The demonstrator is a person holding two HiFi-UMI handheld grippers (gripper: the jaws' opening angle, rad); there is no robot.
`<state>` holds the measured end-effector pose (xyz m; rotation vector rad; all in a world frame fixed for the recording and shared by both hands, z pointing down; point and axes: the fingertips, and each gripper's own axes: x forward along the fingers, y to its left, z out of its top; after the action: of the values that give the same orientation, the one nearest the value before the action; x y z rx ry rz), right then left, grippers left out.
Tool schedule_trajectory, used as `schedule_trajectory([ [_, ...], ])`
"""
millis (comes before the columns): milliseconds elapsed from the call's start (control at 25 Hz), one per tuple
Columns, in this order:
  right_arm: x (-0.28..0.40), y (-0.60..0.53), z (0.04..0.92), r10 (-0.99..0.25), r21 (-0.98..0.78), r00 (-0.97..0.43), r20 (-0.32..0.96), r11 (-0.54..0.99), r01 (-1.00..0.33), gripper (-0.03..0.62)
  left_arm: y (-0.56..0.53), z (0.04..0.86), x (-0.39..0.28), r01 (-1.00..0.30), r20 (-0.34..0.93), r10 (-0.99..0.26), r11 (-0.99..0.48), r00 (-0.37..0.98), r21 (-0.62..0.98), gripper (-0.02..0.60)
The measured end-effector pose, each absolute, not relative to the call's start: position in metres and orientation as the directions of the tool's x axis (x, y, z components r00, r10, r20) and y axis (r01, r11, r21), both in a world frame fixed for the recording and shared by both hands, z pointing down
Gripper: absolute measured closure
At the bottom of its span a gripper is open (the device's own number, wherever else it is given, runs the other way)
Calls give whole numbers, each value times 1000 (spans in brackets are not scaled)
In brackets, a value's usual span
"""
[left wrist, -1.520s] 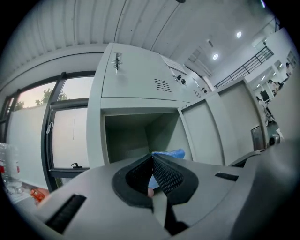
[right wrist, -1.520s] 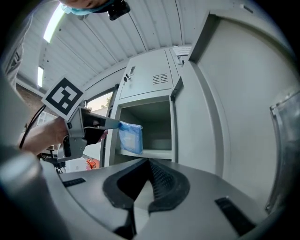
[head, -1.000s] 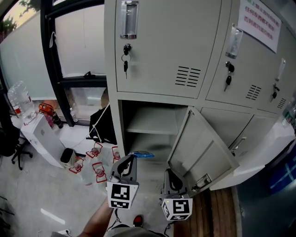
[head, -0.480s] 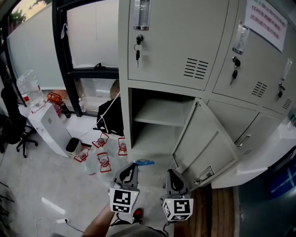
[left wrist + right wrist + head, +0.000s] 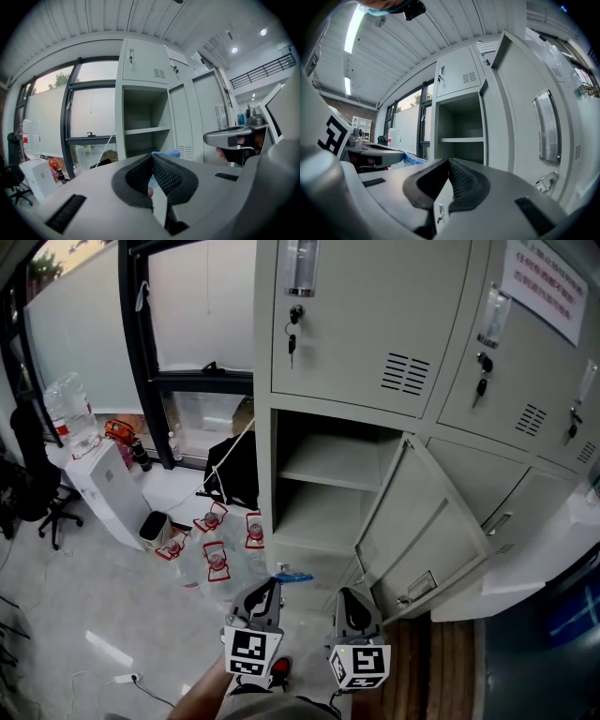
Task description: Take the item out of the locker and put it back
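Note:
The grey locker (image 5: 328, 486) stands with its lower compartment open and both shelves bare; its door (image 5: 424, 532) swings out to the right. My left gripper (image 5: 272, 581) is shut on a small blue item (image 5: 293, 577), held low in front of the locker and apart from it. In the left gripper view the blue item (image 5: 167, 153) pokes out past the closed left gripper (image 5: 151, 157). Beside it, my right gripper (image 5: 343, 595) is shut with nothing in it. In the right gripper view the right gripper (image 5: 448, 161) points at the open locker (image 5: 461, 126).
Several water bottles with red labels (image 5: 215, 555) lie on the floor left of the locker. A black bag (image 5: 234, 470), a white box (image 5: 105, 493), large bottles (image 5: 71, 409) and a chair (image 5: 39, 498) stand further left. Keys (image 5: 294, 330) hang in the upper door.
Both grippers and the view have drawn back from the locker. The blue item has come away from the lower shelf with the left gripper.

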<state>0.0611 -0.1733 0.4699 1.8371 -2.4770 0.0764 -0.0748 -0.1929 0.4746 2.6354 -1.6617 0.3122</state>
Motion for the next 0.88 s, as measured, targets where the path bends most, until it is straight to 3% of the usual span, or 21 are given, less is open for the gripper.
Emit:
schedule_trajectory([
  [880, 68, -180, 476, -959, -5, -267, 93, 268, -963, 576, -205, 472, -66, -882, 167, -882, -461, 441, -102, 558],
])
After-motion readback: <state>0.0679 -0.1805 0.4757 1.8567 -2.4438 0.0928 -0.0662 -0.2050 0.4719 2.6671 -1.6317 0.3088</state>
